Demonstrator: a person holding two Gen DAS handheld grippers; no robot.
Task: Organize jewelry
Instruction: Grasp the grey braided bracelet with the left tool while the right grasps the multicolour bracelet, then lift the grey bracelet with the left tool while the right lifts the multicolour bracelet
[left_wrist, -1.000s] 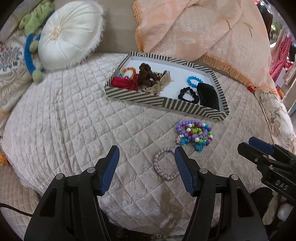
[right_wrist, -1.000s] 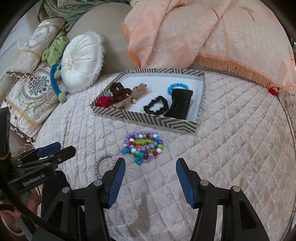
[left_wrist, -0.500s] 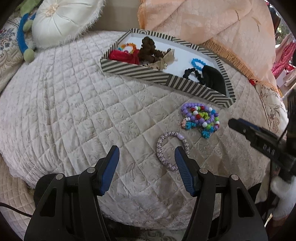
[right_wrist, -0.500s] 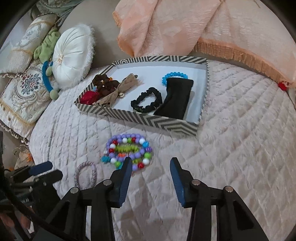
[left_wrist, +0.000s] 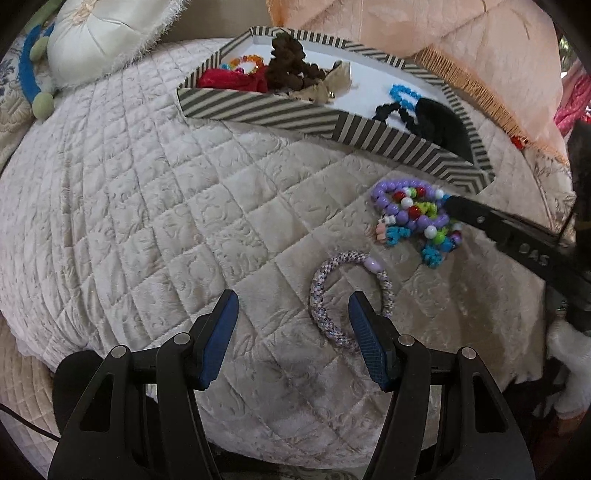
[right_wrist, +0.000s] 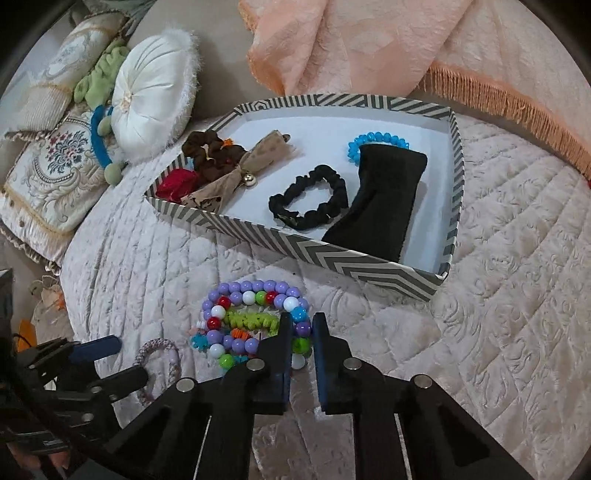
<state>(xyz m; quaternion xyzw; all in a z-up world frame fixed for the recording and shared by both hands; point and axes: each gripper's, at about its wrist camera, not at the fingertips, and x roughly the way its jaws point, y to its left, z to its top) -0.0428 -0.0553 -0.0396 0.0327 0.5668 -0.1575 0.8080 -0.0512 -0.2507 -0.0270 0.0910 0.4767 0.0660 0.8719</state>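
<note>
- Beaded bracelets (right_wrist: 255, 325), a tangled cluster of purple, white, red, green and blue beads, lie on the quilted cream cushion (left_wrist: 147, 206), just in front of the near wall of the striped tray (right_wrist: 332, 254).
- Right gripper (right_wrist: 299, 325) is drawn nearly together at the right edge of that cluster; beads of the cluster sit between its blue pads, pinched there. From the left wrist view its black finger reaches into the cluster from the right.
- Left gripper (left_wrist: 291, 306) stands wide apart with nothing between its pads; its right pad tip lies inside the ring of the woven lilac bracelet (left_wrist: 332, 291), which rests flat on the cushion, near the beaded cluster but apart from it.
- Inside the tray: a black scrunchie (right_wrist: 310, 199), a black pouch (right_wrist: 380, 199) partly covering a blue beaded bracelet (right_wrist: 369, 142), a tan bow with a small bell (right_wrist: 247, 170), a brown scrunchie (right_wrist: 207, 155) and something red (right_wrist: 177, 184) in the left corner.
- Round white pillow (right_wrist: 151, 92) and a peach fringed throw (right_wrist: 369, 44) lie behind the tray.
</note>
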